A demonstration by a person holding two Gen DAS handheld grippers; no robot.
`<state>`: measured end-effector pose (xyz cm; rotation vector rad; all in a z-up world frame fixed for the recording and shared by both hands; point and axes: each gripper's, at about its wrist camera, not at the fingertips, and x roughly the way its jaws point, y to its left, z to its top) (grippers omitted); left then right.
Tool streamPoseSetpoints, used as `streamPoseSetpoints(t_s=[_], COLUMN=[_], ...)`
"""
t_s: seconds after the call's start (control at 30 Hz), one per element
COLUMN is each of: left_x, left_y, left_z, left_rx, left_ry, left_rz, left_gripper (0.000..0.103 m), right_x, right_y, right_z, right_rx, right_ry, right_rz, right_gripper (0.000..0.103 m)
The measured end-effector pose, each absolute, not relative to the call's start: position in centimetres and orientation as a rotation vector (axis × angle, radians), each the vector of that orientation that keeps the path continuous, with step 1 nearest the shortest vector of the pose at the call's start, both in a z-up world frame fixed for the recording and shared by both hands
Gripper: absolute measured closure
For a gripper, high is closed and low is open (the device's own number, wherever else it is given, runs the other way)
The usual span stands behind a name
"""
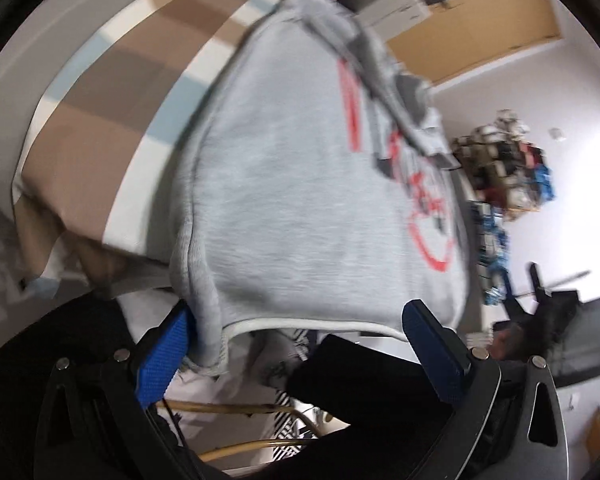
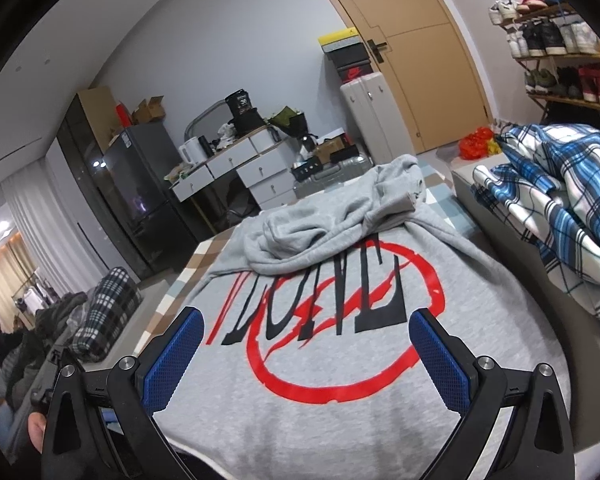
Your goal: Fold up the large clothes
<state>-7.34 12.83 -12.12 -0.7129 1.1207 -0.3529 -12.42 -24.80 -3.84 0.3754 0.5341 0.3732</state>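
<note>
We see a grey sweatshirt lying flat on a bed with a checked brown, white and pale blue cover, its red and black print facing up and its sleeves and upper part bunched in a heap across the far end. The right gripper hovers over the near part of the sweatshirt, its blue-padded jaws spread wide apart with nothing between them. The left gripper sits at the garment's near hem, jaws also wide apart; its left pad touches the hanging corner of the hem, but nothing is clamped. Only the left wrist view, which is blurred, shows the white hem edge and the bed cover's side dropping away. Only the right wrist view shows a blue plaid blanket heaped beside the sweatshirt, a desk with drawers, a dark fridge and a shoe rack.
</note>
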Motion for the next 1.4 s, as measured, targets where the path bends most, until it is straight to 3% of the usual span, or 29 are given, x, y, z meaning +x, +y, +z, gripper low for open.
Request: streamPoseSetpoints(t_s=[0.27,0.53,0.63,0.73,0.8,0.83,0.9,1.07,1.4], left_x=[-6.7,-6.0,-5.5,-5.6,-6.0,-6.3,-6.7,-7.3,-6.3], left_y=[13.6,12.0,11.7,11.9,11.8,11.6,11.2,11.2,12.6], left_z=[-13.1,-14.2,-15.2,-15.0,-14.8,-14.7,-14.2,-12.8,-13.0], left_rx=[-0.746,-0.456,-0.532,-0.586,-0.59,-0.577,-0.55,-0.567,-0.59], left_ry=[1.157,1.226,1.242,1.238,1.244,1.253,1.25,1.217,1.227], left_rz=[-0.292,-0.024,-0.13,-0.164,-0.202,-0.216,-0.237,-0.307,-0.248], left_gripper=[0.004,0.004,0.004,0.02,0.048,0.056,0.086,0.099,0.099], right_x=[-12.5,-12.5,-12.5,-12.5,-12.5,-12.4,-12.3,-12.5,-12.4], right_y=[-24.4,-24.2,-24.3,-24.4,-24.7,-24.8,-25.1,-25.1,-24.6], right_z=[-3.8,-3.9,-3.9,-4.0,-4.1,-4.2,-4.3,-4.1,-4.1], right_rx=[0.366,0.363,0.367,0.372,0.38,0.39,0.403,0.4,0.386], right_ry=[0.536,0.54,0.538,0.54,0.543,0.549,0.555,0.543,0.555], right_rz=[0.402,0.405,0.409,0.409,0.405,0.406,0.412,0.421,0.43], right_gripper=[0.0,0.0,0.0,0.0,0.0,0.0,0.0,0.0,0.0])
